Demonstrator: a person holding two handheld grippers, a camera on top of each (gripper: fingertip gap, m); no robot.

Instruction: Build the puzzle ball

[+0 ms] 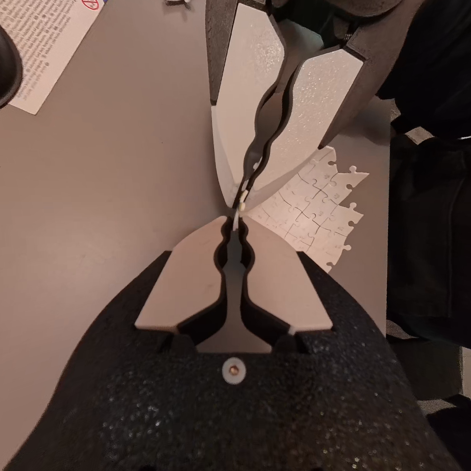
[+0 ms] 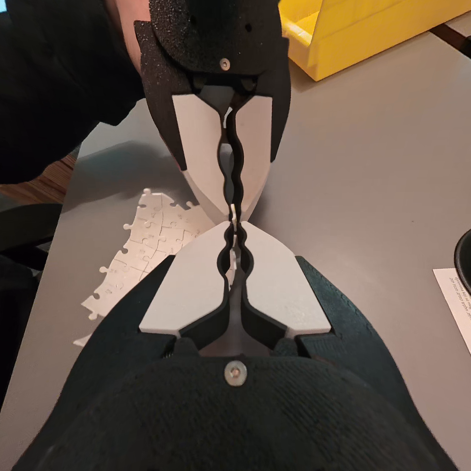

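Observation:
My left gripper (image 1: pixel 235 225) and my right gripper (image 2: pixel 235 228) face each other tip to tip above the grey table. Each is shut on a thin white puzzle piece seen edge-on: the left's piece (image 1: pixel 236 221) and the right's piece (image 1: pixel 244 196). The pieces meet between the tips (image 2: pixel 233 213); I cannot tell whether they are locked together. In the left wrist view the right gripper (image 1: pixel 241 202) comes in from the top; in the right wrist view the left gripper (image 2: pixel 234 211) does. A curved, assembled white puzzle section (image 1: pixel 318 211) lies on the table beside and under the tips, and also shows in the right wrist view (image 2: pixel 153 242).
A printed sheet (image 1: pixel 38 51) (image 2: pixel 453 305) lies on the table next to a black round object (image 2: pixel 463 254). A yellow bin (image 2: pixel 356 38) stands at the far side. A person in dark clothing (image 1: pixel 433 178) is at the table edge (image 1: pixel 388 229). The black round object (image 2: pixel 463 254) is about 15 cm from both grippers' fingertips.

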